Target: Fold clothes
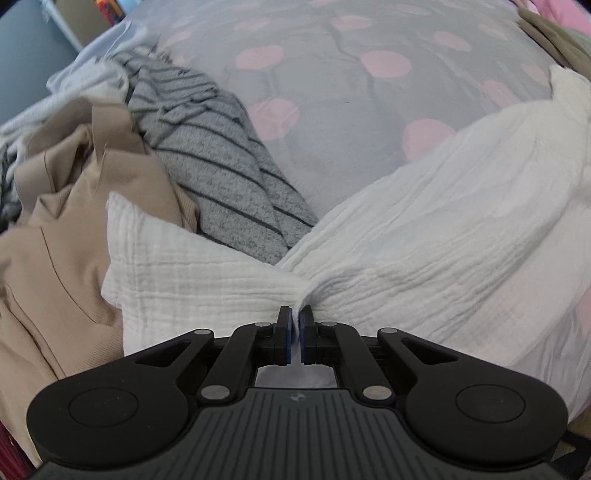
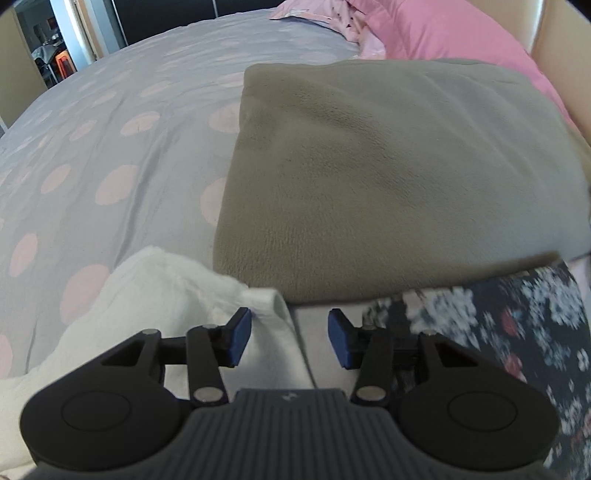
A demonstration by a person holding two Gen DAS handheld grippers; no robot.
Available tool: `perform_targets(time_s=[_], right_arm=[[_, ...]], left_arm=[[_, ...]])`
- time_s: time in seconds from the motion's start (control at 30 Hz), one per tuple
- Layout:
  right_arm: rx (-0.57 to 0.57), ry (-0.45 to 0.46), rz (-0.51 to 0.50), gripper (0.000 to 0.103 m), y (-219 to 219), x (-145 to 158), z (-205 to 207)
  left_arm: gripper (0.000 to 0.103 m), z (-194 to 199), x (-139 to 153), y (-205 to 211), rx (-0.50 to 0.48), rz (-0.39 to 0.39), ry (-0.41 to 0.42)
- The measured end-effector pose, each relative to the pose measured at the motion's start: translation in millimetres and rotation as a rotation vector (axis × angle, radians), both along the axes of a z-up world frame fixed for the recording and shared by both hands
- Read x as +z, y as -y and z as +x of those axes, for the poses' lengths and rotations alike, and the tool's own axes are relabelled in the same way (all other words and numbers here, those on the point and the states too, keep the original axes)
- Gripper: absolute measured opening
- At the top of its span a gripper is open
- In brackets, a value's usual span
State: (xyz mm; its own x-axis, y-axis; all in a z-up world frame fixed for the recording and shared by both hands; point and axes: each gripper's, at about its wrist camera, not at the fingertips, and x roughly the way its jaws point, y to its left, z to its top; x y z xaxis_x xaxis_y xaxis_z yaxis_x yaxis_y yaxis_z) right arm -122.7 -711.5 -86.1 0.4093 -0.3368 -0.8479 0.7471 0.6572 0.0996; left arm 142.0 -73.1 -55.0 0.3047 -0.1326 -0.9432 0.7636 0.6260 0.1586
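Note:
A white crinkled cloth (image 1: 424,229) lies spread over the bed, bunched into a ridge at its near edge. My left gripper (image 1: 296,318) is shut on that pinched ridge of white cloth. In the right wrist view a corner of the same white cloth (image 2: 159,288) lies below and to the left. My right gripper (image 2: 290,334) stands open just above that corner, its left pad (image 2: 242,332) over the cloth's edge, with no pad pressing on it.
A grey bedspread with pink dots (image 1: 332,110) covers the bed. A pile of a beige garment (image 1: 66,229) and a grey striped one (image 1: 221,177) lies at the left. A folded olive fleece (image 2: 388,166), a dark floral fabric (image 2: 517,332) and pink bedding (image 2: 443,26) lie to the right.

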Motion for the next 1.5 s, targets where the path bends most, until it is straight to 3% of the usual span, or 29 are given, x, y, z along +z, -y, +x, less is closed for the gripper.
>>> perform_targets(time_s=[0.03,0.1,0.27,0.53,0.83,1.2,1.33,1.5], right_arm=[[0.003,0.013,0.009,0.047,0.9,-1.4,1.8],[0.011,0.040,0.027,0.024,1.5,-3.6,5.1],[0.031,0.040,-0.051,0.009,-11.7,14.3,-0.1],[-0.088,0.106,-0.201,0.007,-47.7,79.1,-57.2],[-0.214,0.206,-0.374,0.007,-120.2,158.7,-162.6],[-0.432,0.274,-0.531,0.007,-190.7,229.3,-298.0],[-0.479,0.268,-0.561,0.007,-186.4,239.2,-312.7],[-0.458,0.197,-0.515,0.007,-152.8,204.8,-277.6]], left_arm=[[0.002,0.8,-0.3,0.8,0.003,0.003,0.001],[0.002,2.5,-1.0,2.5,0.008,0.008,0.004],[0.002,3.7,5.2,4.6,0.019,0.001,0.032],[0.001,5.4,37.8,-8.5,0.106,-0.069,0.161],[0.001,-2.8,84.2,-15.1,0.130,-0.177,0.316],[0.001,-46.7,157.4,-0.1,0.002,-0.339,0.447],[0.001,-45.7,168.5,25.6,-0.057,-0.339,0.486],[0.001,-15.3,140.8,69.1,-0.068,-0.237,0.463]])
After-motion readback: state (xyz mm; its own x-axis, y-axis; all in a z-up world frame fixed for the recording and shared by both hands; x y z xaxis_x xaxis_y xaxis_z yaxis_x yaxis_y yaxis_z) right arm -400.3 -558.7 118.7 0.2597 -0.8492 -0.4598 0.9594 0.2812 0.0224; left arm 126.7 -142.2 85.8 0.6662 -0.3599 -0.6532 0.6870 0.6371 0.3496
